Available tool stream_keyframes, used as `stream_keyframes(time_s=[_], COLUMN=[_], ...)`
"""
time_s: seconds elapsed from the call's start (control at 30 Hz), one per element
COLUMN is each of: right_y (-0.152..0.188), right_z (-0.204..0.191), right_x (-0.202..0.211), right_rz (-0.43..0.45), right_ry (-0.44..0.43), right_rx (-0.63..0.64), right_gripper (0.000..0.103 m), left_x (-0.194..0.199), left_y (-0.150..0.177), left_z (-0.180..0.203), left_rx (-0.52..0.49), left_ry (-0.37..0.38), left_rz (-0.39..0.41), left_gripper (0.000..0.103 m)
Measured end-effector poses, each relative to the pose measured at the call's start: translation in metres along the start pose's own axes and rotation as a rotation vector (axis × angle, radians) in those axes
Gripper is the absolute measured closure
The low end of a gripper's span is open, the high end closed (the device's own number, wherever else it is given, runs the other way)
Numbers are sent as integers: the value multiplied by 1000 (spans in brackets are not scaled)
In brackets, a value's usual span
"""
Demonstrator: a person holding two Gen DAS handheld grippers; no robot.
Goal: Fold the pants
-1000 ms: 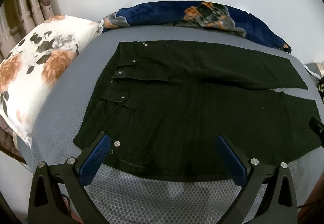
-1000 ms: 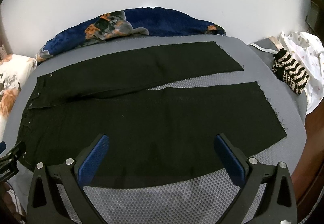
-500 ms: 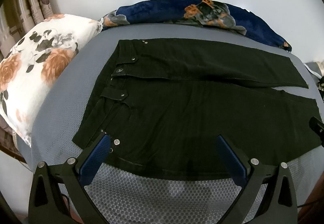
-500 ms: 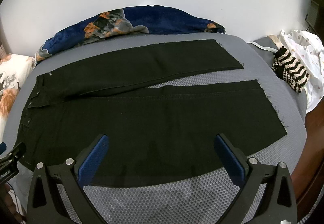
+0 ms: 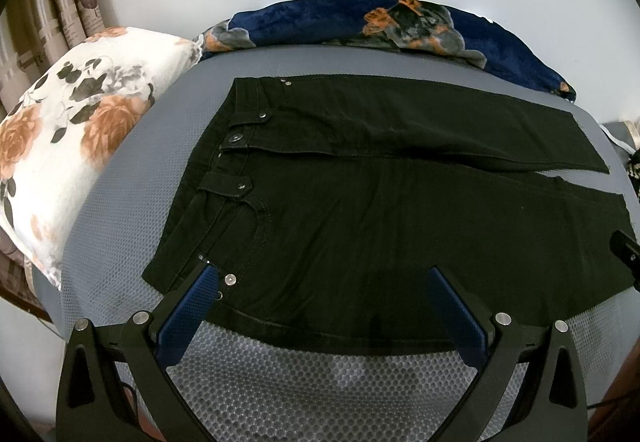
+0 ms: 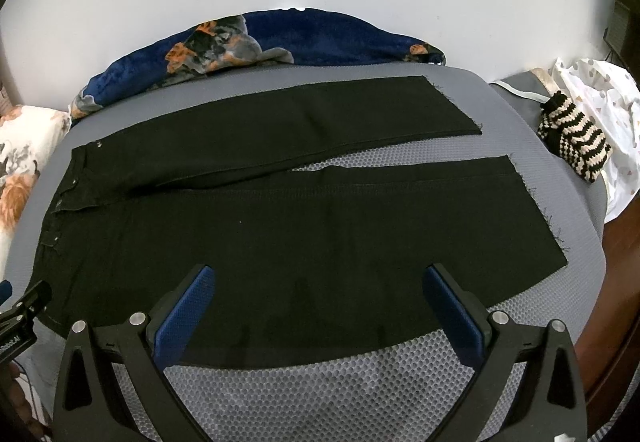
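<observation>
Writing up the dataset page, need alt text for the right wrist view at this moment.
Black pants lie flat and unfolded on a grey mesh-covered bed, waistband left, both legs spread rightward. The open right gripper hovers over the near leg's edge, gripping nothing. Behind lie a blue floral blanket and, far right, a striped knit item.

pants point(image 5: 360, 202) flat on bed point(image 5: 304, 374), pillow point(image 5: 72, 130) left

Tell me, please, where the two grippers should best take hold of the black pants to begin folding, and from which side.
Probably the near long edge of the pants, approached from the front of the bed. That leg lies flat with its edge toward both open grippers: the left gripper at the waist corner by the rivet, the right gripper further toward the hem. From there the near leg can lift over the far leg.
</observation>
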State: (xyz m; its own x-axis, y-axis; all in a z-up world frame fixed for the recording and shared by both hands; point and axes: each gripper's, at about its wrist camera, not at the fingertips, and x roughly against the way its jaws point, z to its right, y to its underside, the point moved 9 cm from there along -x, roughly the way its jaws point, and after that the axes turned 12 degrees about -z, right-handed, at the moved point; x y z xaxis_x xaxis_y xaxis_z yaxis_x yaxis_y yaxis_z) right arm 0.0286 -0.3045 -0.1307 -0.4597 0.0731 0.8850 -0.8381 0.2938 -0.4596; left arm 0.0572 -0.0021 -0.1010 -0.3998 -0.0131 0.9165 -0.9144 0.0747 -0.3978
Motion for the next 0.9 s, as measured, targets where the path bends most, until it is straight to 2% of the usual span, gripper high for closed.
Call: stream_keyframes(time_s=[0.57, 0.9], right_y=[-3, -20], right_z=[2, 6], right_x=[-3, -4], right_rz=[6, 35], right_ry=[14, 32], right_rx=[-1, -8], right_gripper=[0, 0], left_x=[-1, -9], left_y=[0, -10], left_z=[1, -7], left_rx=[2, 9], left_ry=[-2, 0], left_rz=[-1, -14], left_gripper=[0, 0])
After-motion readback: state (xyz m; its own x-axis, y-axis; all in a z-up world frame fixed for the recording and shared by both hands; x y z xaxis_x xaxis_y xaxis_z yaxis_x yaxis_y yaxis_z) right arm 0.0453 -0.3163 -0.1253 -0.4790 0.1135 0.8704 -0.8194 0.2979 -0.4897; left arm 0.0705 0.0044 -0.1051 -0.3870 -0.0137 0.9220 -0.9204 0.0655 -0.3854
